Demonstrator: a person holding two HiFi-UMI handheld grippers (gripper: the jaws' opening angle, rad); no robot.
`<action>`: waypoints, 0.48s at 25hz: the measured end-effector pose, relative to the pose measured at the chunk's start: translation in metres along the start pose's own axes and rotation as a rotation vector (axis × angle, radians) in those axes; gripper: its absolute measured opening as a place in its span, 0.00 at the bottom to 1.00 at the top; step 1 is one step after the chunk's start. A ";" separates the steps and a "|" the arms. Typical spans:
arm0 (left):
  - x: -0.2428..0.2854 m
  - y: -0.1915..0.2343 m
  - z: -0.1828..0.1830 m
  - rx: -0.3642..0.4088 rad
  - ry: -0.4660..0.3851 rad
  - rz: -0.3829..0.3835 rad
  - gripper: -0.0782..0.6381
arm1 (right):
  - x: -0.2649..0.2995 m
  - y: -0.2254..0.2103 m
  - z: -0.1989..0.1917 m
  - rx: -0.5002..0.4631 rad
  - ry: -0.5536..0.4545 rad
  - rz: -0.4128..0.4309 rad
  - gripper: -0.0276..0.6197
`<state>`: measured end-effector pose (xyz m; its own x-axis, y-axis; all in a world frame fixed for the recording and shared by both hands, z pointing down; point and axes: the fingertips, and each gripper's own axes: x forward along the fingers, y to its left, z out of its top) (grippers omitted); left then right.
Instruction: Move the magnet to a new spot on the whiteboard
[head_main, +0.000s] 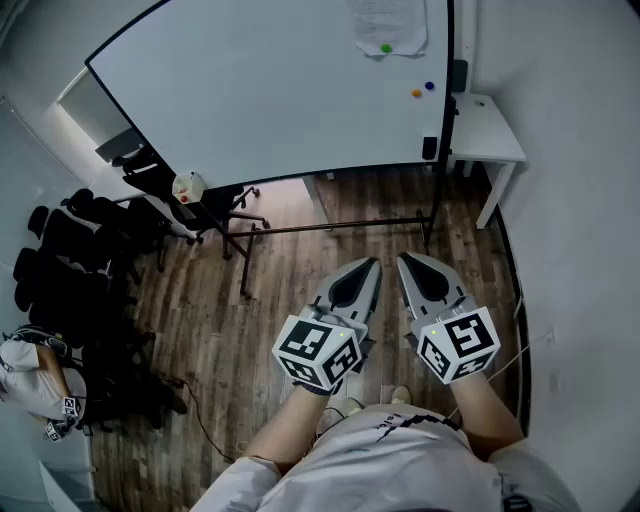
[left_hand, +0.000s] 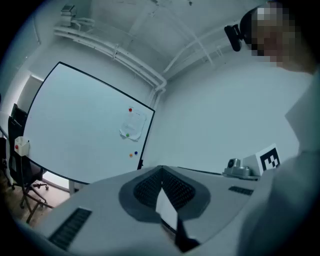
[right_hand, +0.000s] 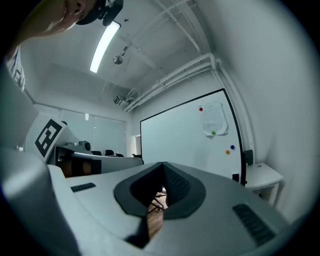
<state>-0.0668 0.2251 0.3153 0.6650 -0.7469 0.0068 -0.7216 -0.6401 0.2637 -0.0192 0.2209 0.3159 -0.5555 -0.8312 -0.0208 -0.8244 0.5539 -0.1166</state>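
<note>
Head view: both grippers are held low, close to the person's body and side by side over the wood floor. My read is that nothing has started yet, just a carry pose facing the whiteboard (head_main: 260, 90). The left gripper (head_main: 368, 268) has its jaws pressed together with nothing between them, and the right gripper (head_main: 408, 262) is the same, closed all the way and empty.

The magnets all sit near the whiteboard's right edge. The orange magnet (head_main: 417, 93) and blue magnet (head_main: 430, 86) are just beside each other, about halfway up that edge. The green magnet (head_main: 386, 47) is higher, pinning a paper (head_main: 388, 22) toward the top right corner. The gripper views also show a red one at the paper's top. I can't tell which one is meant to move. All of them are well apart from both grippers, ahead and a bit right, so I'd guess the right gripper is the handier one.
</note>
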 end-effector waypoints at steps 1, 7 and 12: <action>0.001 -0.002 -0.001 0.000 -0.001 0.001 0.12 | -0.001 -0.001 0.000 -0.001 0.000 0.002 0.06; 0.006 -0.009 -0.005 0.005 -0.003 0.006 0.12 | -0.007 -0.007 0.001 -0.006 -0.006 0.011 0.06; 0.013 -0.008 -0.005 0.004 0.000 0.021 0.12 | -0.006 -0.012 0.006 0.011 -0.007 0.043 0.06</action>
<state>-0.0510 0.2215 0.3176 0.6498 -0.7601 0.0117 -0.7360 -0.6252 0.2595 -0.0054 0.2190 0.3111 -0.5894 -0.8072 -0.0325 -0.7987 0.5883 -0.1263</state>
